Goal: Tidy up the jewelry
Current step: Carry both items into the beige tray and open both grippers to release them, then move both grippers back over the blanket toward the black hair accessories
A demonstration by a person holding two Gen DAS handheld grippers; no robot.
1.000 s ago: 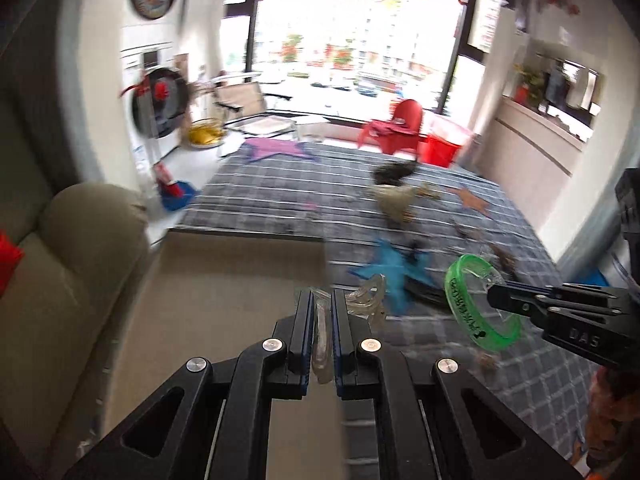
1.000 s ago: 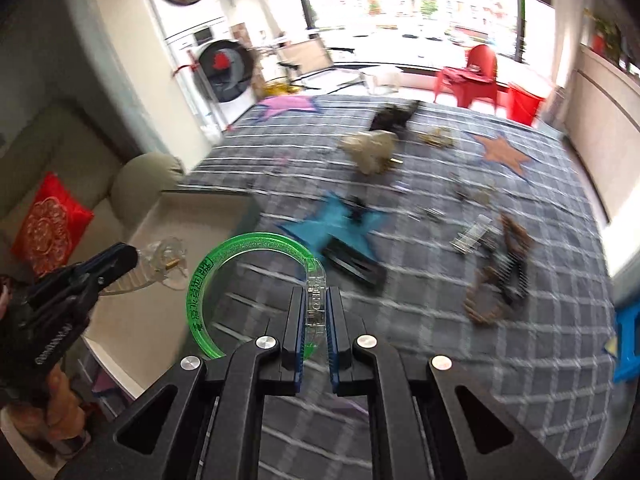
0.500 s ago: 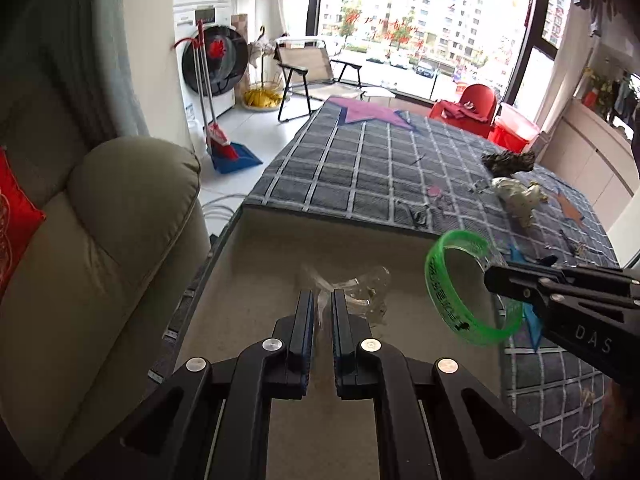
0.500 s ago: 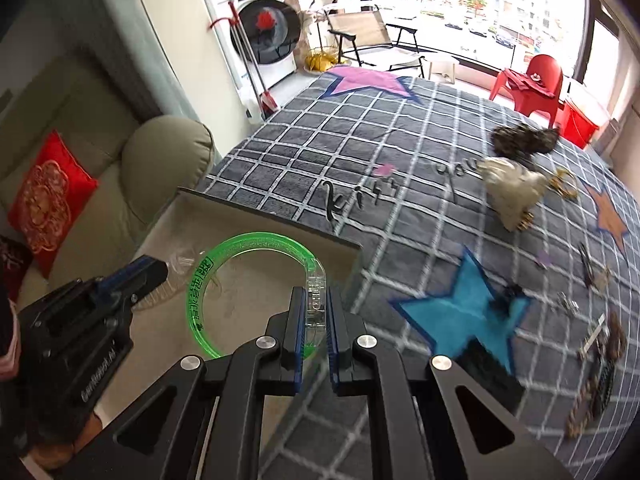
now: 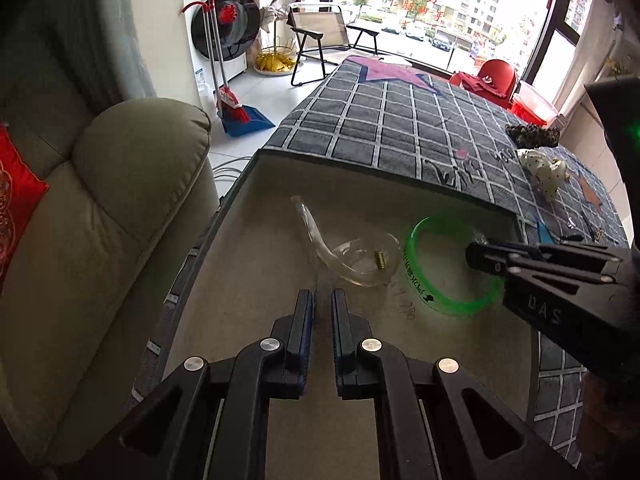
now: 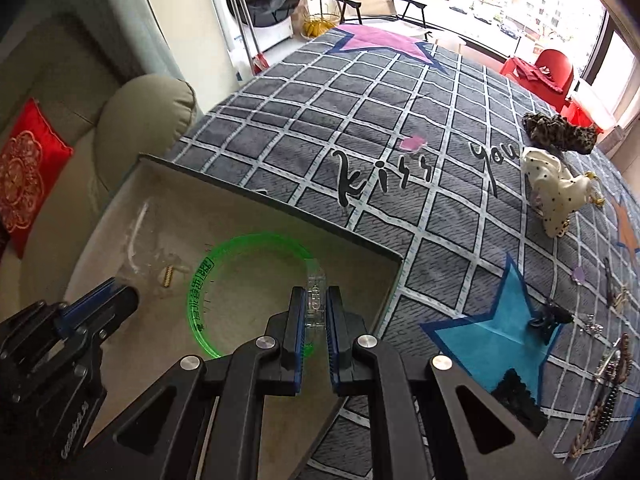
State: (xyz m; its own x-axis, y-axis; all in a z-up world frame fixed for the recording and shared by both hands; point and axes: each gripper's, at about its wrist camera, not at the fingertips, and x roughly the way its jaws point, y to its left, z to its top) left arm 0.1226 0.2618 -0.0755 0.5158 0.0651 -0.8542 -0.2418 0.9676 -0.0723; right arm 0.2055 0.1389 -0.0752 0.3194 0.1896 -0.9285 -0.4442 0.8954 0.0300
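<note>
Over the open beige box (image 6: 372, 280) at the near edge of the checked blanket (image 6: 400, 128), both grippers point steeply down; the box evidently serves as the collecting place for the jewelry.

The right gripper (image 6: 316, 308) carries the green bangle (image 6: 256, 240) by its clear clasp section. Its jaws stand nearly closed, pads pressing on that clasp, and the ring hangs forward and leftward above the box floor. Whether the bangle touches the floor cannot be told.

The left gripper (image 5: 322, 304) has its jaws almost fully closed. A clear plastic hair claw (image 5: 352, 256), with a small gold spring visible, lies on the box floor just ahead of its fingertips. Nothing is seen between the pads in the left wrist view, and in the right wrist view the tips sit close against the clear piece, so a grip cannot be confirmed.

Judgement: this is the deposit step. Further items remain scattered on the blanket at right, including a dark clip (image 6: 552, 316) and bracelets (image 6: 604, 404).
</note>
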